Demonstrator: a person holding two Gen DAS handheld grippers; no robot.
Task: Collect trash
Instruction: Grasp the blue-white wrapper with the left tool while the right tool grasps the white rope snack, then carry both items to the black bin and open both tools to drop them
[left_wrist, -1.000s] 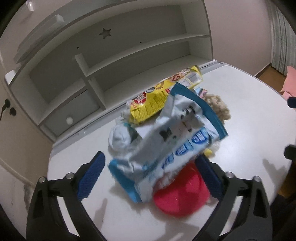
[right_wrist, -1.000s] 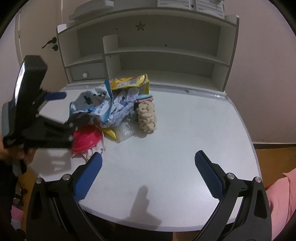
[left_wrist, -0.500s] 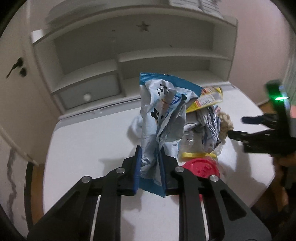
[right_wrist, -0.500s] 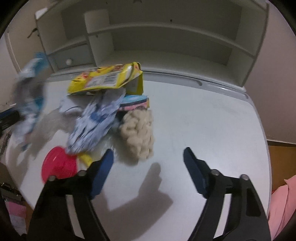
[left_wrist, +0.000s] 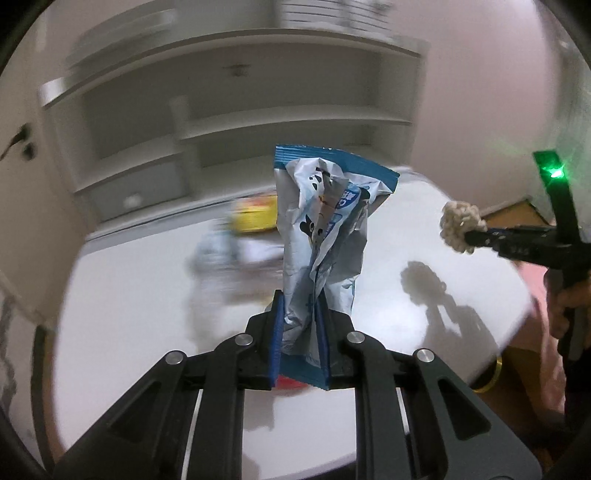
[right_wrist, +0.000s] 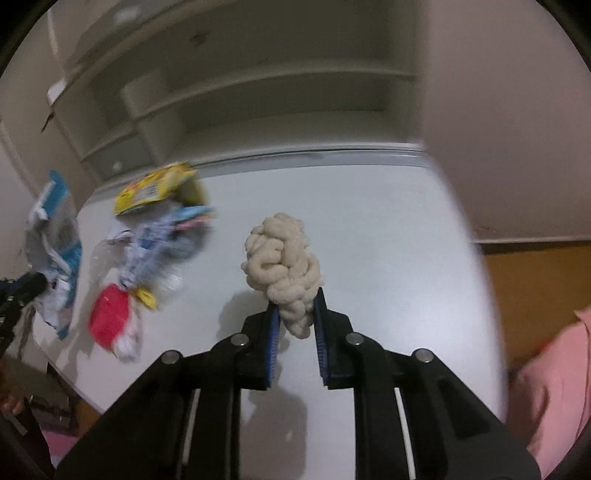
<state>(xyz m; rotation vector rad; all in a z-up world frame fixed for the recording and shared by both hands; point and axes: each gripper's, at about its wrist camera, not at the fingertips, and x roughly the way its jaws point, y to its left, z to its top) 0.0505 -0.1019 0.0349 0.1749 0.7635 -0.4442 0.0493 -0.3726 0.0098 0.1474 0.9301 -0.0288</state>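
Between my left gripper's (left_wrist: 300, 332) blue pads (left_wrist: 276, 339) I hold one crumpled blue-and-white snack bag (left_wrist: 325, 236), clamped at its lower end and standing upright above the white table (left_wrist: 140, 314). My right gripper (right_wrist: 295, 332) pinches one cream-coloured knotted clump (right_wrist: 282, 264) by its lower tip, pads tight on it, clear of the tabletop; its shadow falls on the table beneath. From the left wrist view the same clump shows at far right, held out over the table's edge.

Left on the table, well apart from both grippers, is one loose heap: one yellow wrapper (right_wrist: 155, 188) at the back, one crumpled blue-and-white wrapper (right_wrist: 155, 240) in the middle, one red lid (right_wrist: 109, 319) at the front, with a small yellow scrap (right_wrist: 146, 297) touching it. Motion blur hides any finer count. The held bag blocks most of this heap from the left wrist camera. A white shelf unit (left_wrist: 229, 122) stands along the table's far edge.

Compared with one second ago, both grippers have gone from wide open to gripping: the bag has left the heap it topped, and the clump has left its place beside the pile. A pink fabric (right_wrist: 554, 387) shows at lower right.
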